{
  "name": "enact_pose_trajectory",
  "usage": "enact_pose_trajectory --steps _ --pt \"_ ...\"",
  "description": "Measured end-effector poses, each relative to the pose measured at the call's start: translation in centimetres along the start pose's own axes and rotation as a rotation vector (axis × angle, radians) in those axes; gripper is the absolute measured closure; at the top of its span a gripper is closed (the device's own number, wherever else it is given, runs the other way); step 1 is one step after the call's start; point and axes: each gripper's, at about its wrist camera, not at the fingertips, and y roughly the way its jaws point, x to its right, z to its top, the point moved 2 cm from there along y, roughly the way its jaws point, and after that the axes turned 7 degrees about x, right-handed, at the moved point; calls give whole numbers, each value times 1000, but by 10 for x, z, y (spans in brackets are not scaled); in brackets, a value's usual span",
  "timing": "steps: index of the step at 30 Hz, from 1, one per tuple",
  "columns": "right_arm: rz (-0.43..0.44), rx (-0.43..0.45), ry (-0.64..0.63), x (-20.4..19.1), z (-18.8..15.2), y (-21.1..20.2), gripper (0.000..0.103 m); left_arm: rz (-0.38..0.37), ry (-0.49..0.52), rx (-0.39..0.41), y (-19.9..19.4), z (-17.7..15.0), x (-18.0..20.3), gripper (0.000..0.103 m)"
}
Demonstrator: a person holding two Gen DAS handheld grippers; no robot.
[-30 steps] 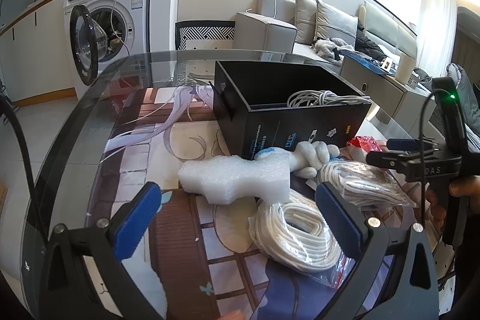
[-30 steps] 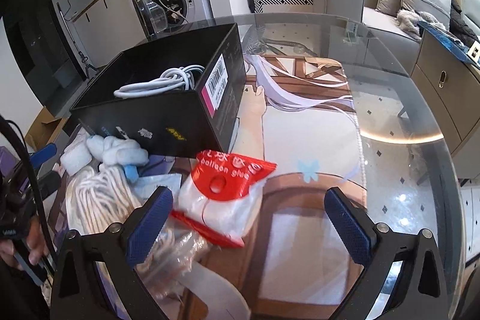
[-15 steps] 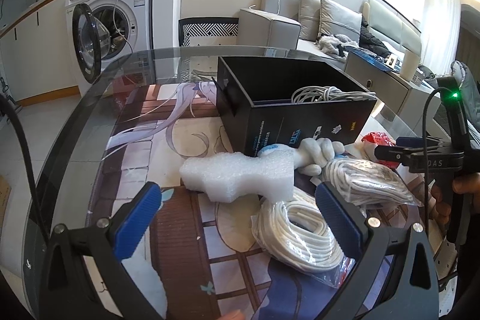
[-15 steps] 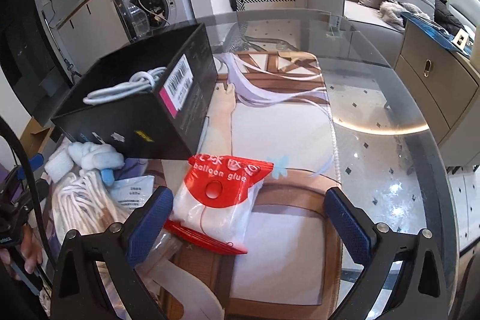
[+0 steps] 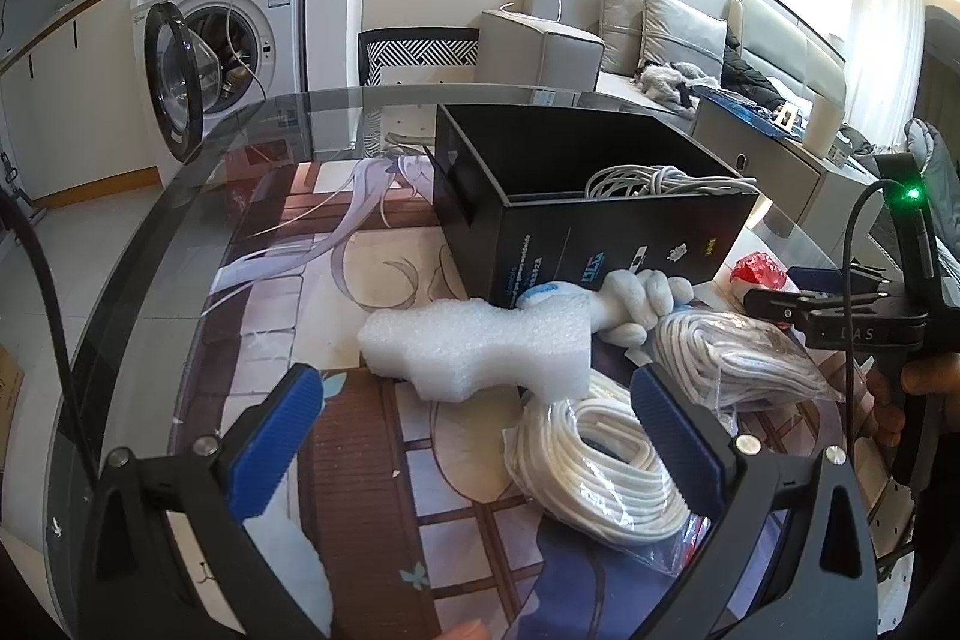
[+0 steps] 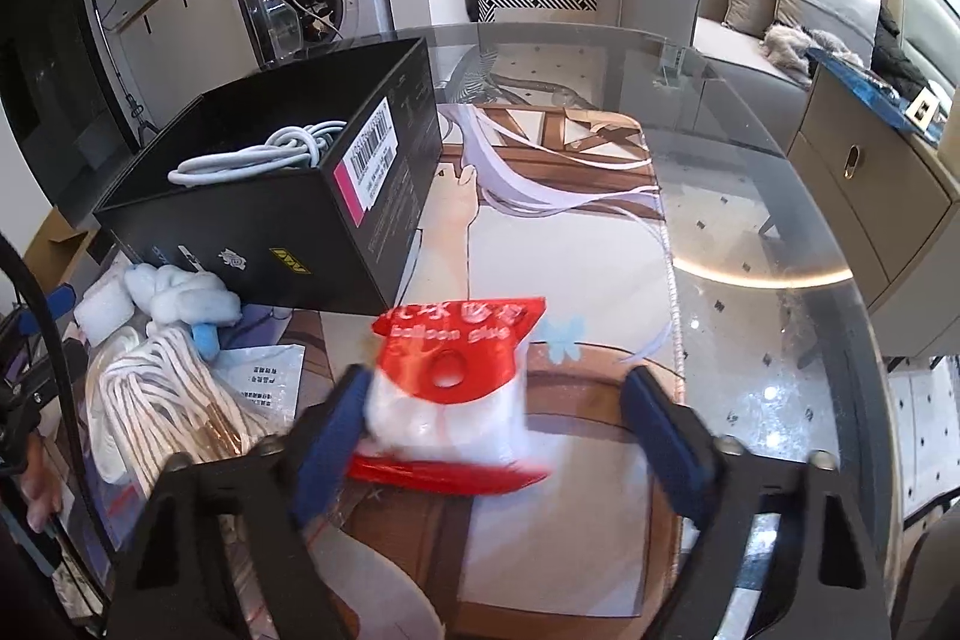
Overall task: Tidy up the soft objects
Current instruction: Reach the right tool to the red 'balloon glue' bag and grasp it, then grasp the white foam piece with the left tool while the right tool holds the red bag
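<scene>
A black box [image 5: 600,220] [image 6: 282,196] stands on the printed mat and holds a coiled white cable [image 6: 264,154]. In front of it lie a white foam piece [image 5: 480,346], a white and blue plush toy [image 5: 636,298] [image 6: 180,298] and two bagged white rope coils [image 5: 606,466] [image 5: 732,358]. My left gripper [image 5: 474,436] is open just short of the foam and the nearer coil. My right gripper [image 6: 498,430] is open, with a red and white "balloon glue" bag [image 6: 456,388] between its fingers, nearer the left one [image 6: 327,436].
The round glass table [image 6: 768,232] carries a printed mat [image 5: 372,466]. A paper label sheet [image 6: 264,376] lies by the rope. A patterned chair [image 5: 420,52] stands at the far edge. A washing machine [image 5: 216,40] and sofa [image 5: 660,34] are beyond.
My right gripper has moved left and forward so the balloon glue bag now lies between its fingers. My left gripper has shifted only slightly.
</scene>
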Motion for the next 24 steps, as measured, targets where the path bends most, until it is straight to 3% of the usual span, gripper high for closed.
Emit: enact_pose_trajectory --steps 7,13,21,24 --pt "16 18 -21 -2 0 -5 54 0 0 0 0 0 0 0" --pt "34 41 -34 -2 -2 -15 58 3 5 -8 1 -1 1 0" --pt "72 138 -33 -3 9 -49 58 5 -2 -45 5 4 3 0" --pt "85 156 -41 -6 12 -57 58 34 -3 -59 10 7 3 0"
